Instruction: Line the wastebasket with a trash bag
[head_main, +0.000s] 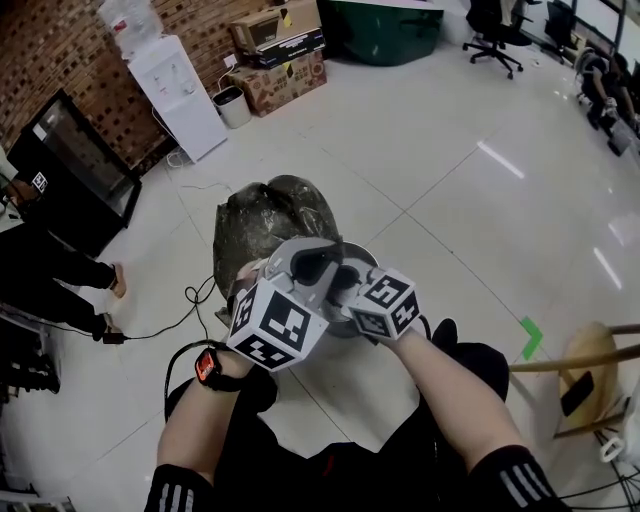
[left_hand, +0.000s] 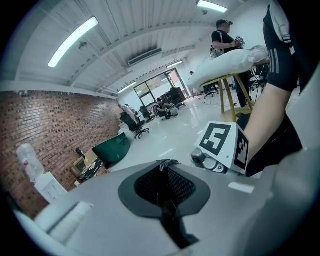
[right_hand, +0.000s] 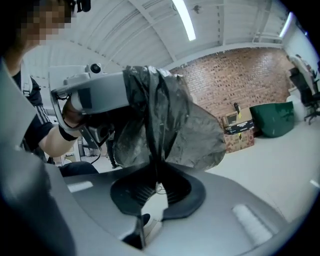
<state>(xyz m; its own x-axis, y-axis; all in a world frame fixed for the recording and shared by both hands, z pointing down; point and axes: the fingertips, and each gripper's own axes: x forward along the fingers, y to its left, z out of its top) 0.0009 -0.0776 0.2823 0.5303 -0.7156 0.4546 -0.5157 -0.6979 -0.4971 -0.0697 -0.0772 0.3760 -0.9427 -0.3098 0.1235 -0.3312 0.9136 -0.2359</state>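
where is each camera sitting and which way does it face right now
Head view: on the person's head, steeply down at the floor; left forearm, right forearm and trash bag show.
Left gripper view: on the left hand-held gripper, across the room past its shut jaws; the right forearm shows.
Right gripper view: on the right hand-held gripper, toward the brick wall; bag pinched in its jaws, left forearm shows.
Shared: each gripper view shows the other hand-held gripper; both show the green bin.
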